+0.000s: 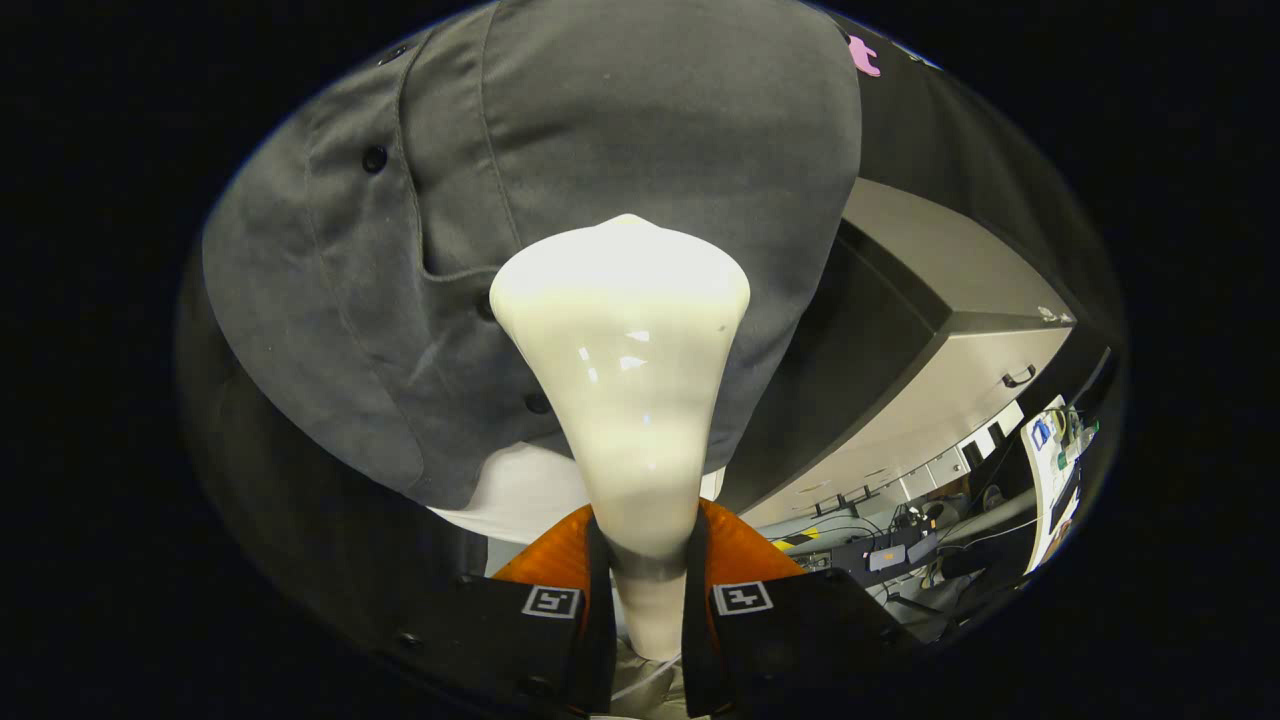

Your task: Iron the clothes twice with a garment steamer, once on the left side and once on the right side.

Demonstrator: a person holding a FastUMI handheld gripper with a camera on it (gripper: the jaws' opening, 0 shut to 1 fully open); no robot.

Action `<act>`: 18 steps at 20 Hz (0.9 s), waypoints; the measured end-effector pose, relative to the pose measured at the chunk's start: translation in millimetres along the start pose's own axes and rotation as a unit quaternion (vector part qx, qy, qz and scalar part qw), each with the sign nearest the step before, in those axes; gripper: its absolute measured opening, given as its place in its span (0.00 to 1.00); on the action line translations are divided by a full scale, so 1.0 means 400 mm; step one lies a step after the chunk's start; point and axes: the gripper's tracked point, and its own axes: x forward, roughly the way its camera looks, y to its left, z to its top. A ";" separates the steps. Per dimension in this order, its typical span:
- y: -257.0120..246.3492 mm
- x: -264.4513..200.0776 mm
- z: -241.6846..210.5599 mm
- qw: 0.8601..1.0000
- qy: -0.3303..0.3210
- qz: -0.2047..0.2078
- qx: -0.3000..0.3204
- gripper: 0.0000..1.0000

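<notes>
The garment steamer [625, 400] is held by the gripper [648, 600]: its narrow cream neck is clamped between the two fingers, one pressed on each side, so the gap is narrow and filled by the neck. From the fingers the steamer widens upward to a broad flared head, which is seen against the grey shirt [560, 150] just ahead. Whether the head face actually touches the fabric cannot be told, as the face is turned away from the cam.

The shirt is seen hanging in front of the gripper, beyond the steamer head. A button placket w/ dark buttons [374, 158] runs down its left part, approx. left of the steamer head; a fold of fabric is seen beside the head. A white garment edge [520, 490] is visible below the shirt hem, near the fingers.

An orange part [745, 550] is seen behind the steamer neck, just above the fingers. To the right, beyond the shirt, a grey cabinet [960, 400] w/ a dark handle is seen, and cluttered cables and equipment [900, 550] lie near it.
</notes>
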 end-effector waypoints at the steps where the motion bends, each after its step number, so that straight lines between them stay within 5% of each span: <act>1: 0.000 0.011 -0.013 1.000 0.006 0.000 0.001 0.35; 9: -0.003 0.070 -0.098 0.999 0.040 -0.002 0.002 0.35; 18: 0.004 -0.007 -0.039 1.000 0.014 -0.002 0.009 0.35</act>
